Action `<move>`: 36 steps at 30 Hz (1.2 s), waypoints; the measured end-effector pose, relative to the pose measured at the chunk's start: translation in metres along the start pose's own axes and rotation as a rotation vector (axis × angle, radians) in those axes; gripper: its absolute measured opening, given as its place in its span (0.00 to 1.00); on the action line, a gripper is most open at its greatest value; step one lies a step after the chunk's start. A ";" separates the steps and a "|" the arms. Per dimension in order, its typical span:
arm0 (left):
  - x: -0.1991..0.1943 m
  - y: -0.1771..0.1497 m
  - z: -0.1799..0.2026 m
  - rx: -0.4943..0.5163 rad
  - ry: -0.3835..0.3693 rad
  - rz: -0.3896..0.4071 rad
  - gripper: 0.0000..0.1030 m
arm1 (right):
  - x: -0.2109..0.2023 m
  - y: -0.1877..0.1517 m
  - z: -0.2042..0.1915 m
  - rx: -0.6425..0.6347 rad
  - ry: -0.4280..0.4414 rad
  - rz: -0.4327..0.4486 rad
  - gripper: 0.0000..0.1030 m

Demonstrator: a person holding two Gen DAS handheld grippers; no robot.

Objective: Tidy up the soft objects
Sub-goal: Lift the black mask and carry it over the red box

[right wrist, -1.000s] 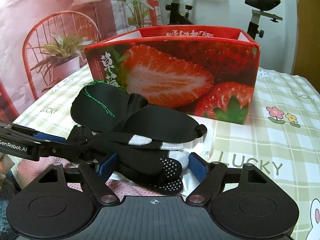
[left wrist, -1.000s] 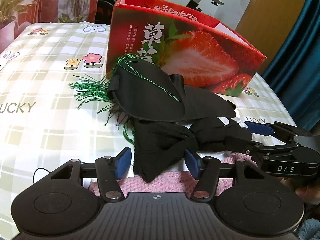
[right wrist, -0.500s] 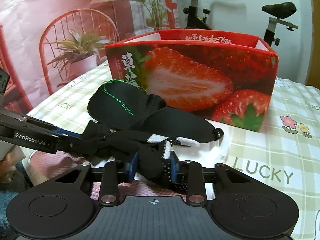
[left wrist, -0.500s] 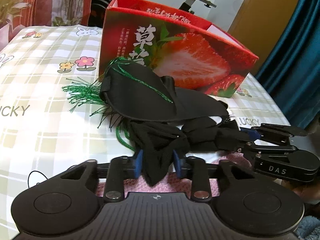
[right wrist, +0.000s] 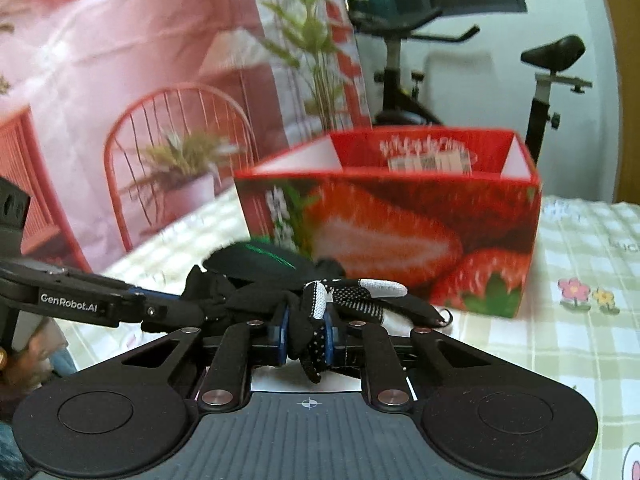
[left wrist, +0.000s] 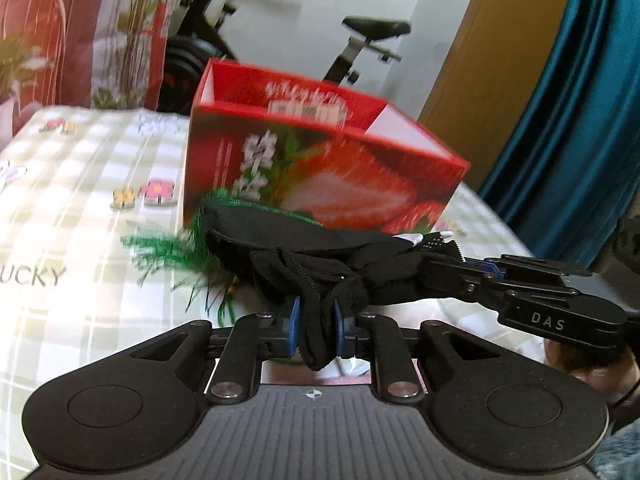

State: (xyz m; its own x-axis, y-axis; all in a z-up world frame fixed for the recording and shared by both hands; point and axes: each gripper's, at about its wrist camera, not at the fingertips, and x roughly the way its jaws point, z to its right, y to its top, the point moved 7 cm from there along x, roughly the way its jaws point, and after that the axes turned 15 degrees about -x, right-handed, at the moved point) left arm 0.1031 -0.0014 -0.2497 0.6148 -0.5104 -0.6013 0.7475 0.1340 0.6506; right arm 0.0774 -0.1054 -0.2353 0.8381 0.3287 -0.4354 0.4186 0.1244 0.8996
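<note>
A bundle of black socks (left wrist: 320,264) hangs between both grippers, lifted off the checked tablecloth (left wrist: 80,220). My left gripper (left wrist: 316,320) is closing, its blue pads pressing one end of the black fabric. My right gripper (right wrist: 306,332) is closing too, and pinches the end with the white, dotted sock (right wrist: 352,296). Each gripper shows in the other's view: the right gripper (left wrist: 432,276), the left gripper (right wrist: 168,308). A flat black piece (left wrist: 256,220) with green thread rides on top of the bundle. The open red strawberry box (left wrist: 360,184) stands just behind.
A green tassel (left wrist: 168,248) lies on the cloth left of the bundle. An exercise bike (right wrist: 552,80) stands behind the strawberry box (right wrist: 400,216). A teal curtain (left wrist: 580,120) hangs on the right, and a red chair and plants on the left.
Both grippers have gone from wide open to pinched on the black sock bundle. They have risen with it, and the bundle and the flat black piece have come up off the cloth.
</note>
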 end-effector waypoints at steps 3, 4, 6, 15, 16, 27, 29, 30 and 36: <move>-0.012 0.007 0.006 -0.009 -0.028 0.030 0.18 | -0.008 0.010 0.003 0.010 0.002 0.045 0.15; -0.016 0.010 0.008 -0.009 -0.034 0.044 0.18 | -0.010 0.013 0.003 0.010 -0.001 0.056 0.15; -0.021 0.014 0.012 0.005 -0.037 0.067 0.18 | -0.014 0.019 0.002 0.006 -0.002 0.079 0.15; -0.026 0.049 0.031 0.055 -0.041 0.137 0.18 | -0.020 0.054 0.009 -0.049 -0.036 0.141 0.15; -0.026 0.056 0.034 0.059 -0.043 0.148 0.18 | -0.019 0.061 0.013 -0.054 -0.042 0.150 0.15; 0.008 0.135 0.051 0.057 -0.037 0.196 0.18 | 0.013 0.129 0.066 -0.104 -0.101 0.174 0.15; 0.018 0.148 0.052 0.062 -0.029 0.193 0.18 | 0.026 0.137 0.079 -0.111 -0.112 0.154 0.15; 0.023 0.154 0.053 0.061 -0.026 0.191 0.18 | 0.032 0.141 0.085 -0.113 -0.115 0.145 0.15; 0.060 0.192 0.050 0.021 -0.017 0.135 0.18 | 0.069 0.157 0.123 -0.101 -0.151 0.086 0.15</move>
State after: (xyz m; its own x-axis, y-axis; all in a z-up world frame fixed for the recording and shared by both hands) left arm 0.2702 -0.0489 -0.1375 0.7049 -0.5033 -0.4998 0.6528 0.1847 0.7347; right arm 0.2440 -0.1778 -0.1288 0.9154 0.1990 -0.3499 0.3122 0.1978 0.9292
